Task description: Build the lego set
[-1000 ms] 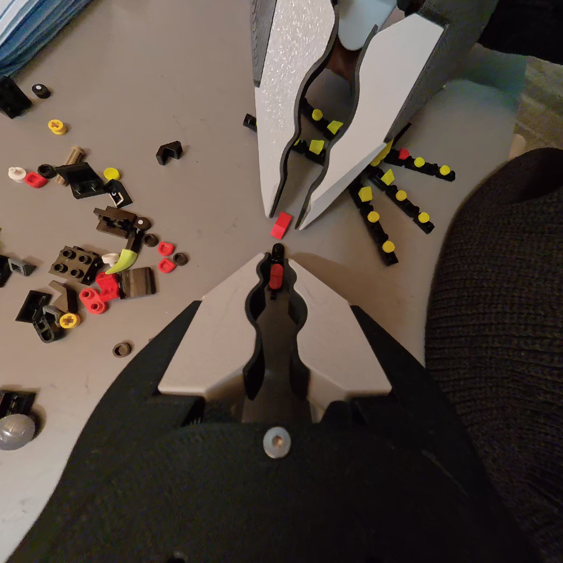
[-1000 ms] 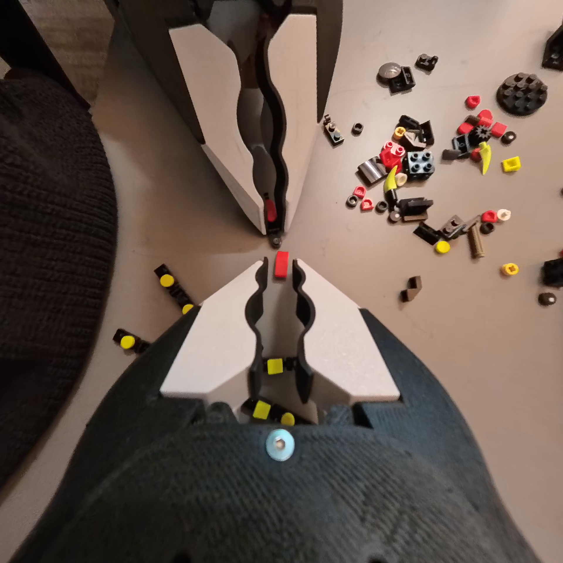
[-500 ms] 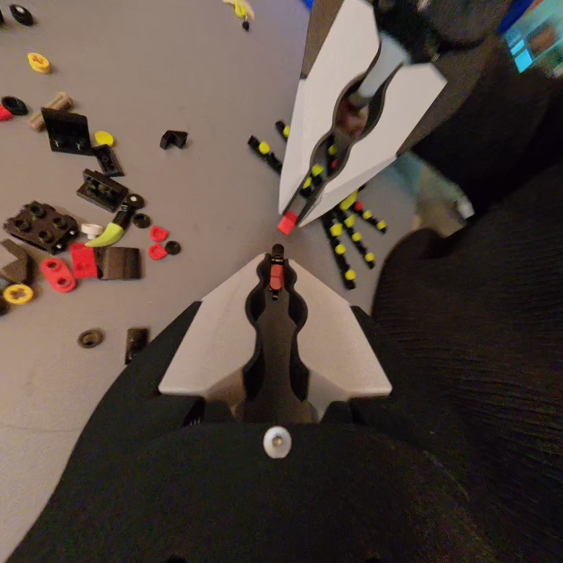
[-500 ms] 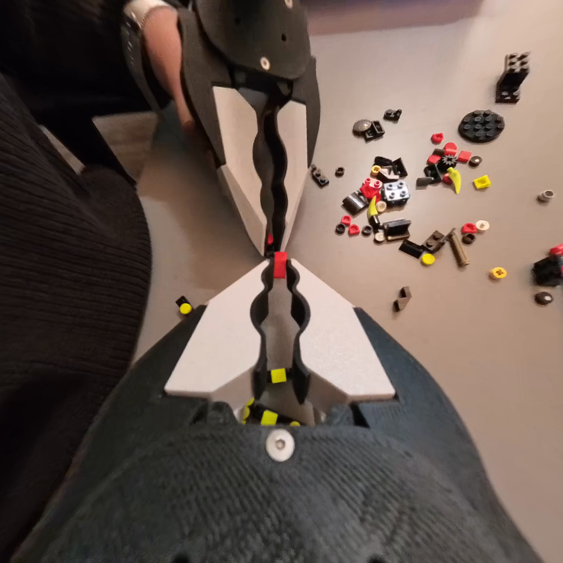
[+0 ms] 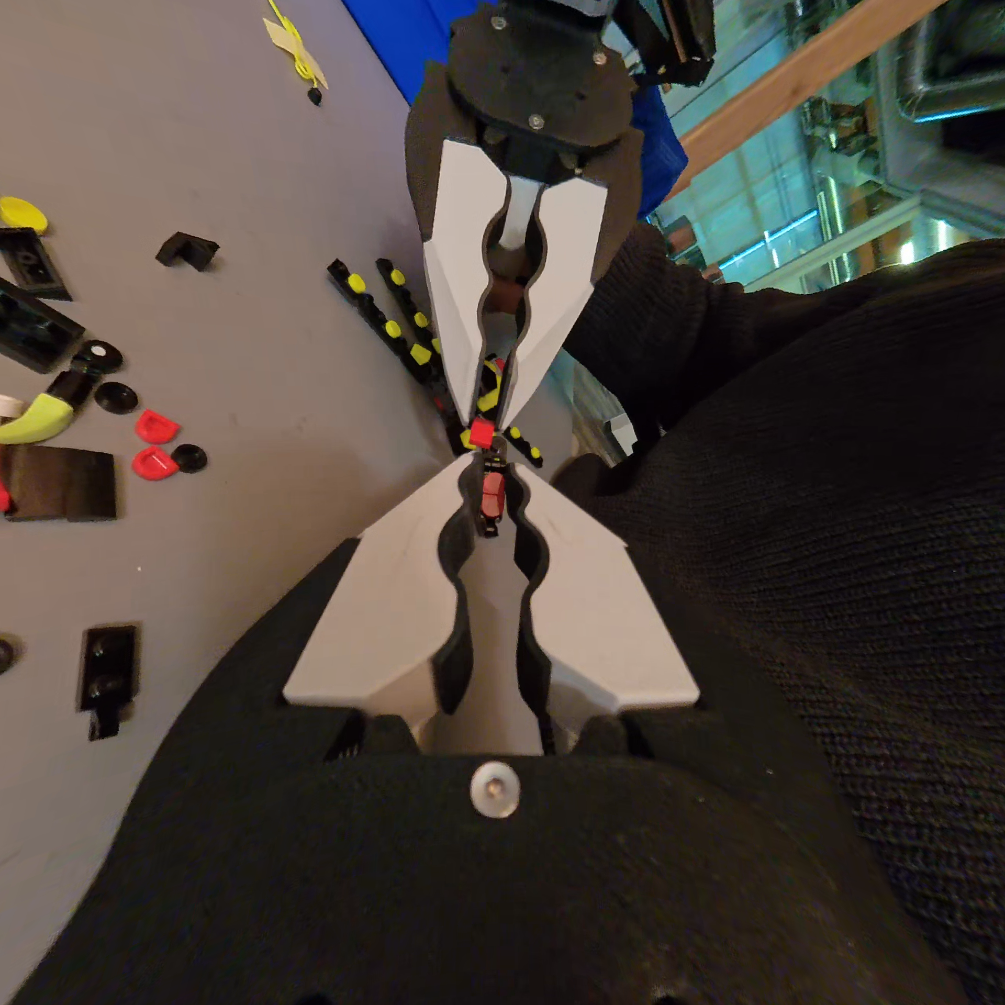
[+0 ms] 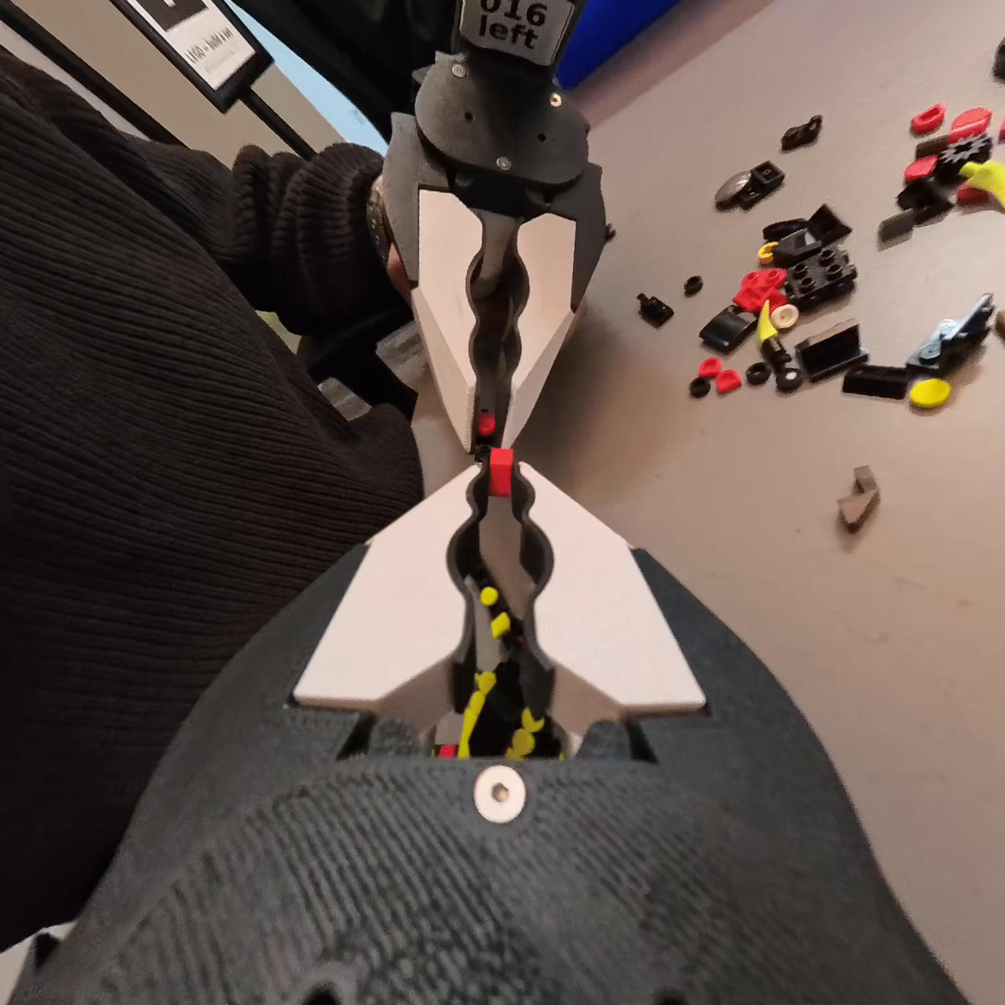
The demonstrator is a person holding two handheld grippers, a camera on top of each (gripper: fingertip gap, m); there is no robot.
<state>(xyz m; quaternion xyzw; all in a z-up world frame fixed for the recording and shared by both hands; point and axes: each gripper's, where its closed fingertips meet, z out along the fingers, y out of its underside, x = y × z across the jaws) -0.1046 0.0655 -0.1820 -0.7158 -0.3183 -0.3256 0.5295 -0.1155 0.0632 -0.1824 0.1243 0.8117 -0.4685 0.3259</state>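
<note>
- My left hand-held gripper [image 5: 494,462] pinches a thin black strip w/ red stud [image 5: 492,492], held up in the air over the table [image 5: 244,272].
- My right hand-held gripper [image 6: 499,467] pinches a small red tile [image 6: 500,472] at the tips, almost touching the strip's end.
- Risk: tile looks off-centre vs the stud, so pressing could skew it or pop it out.
- Tip-only grips; hard push may rotate the strip or drop it into the loose pieces [image 6: 788,304].

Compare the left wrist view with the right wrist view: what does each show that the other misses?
Only the left wrist view shows the black bars with yellow studs spread out on the table. Only the right shows a dark bracket piece lying apart. Both show the left gripper pinching a black-and-red piece tip to tip with the right gripper pinching a red tile.
</note>
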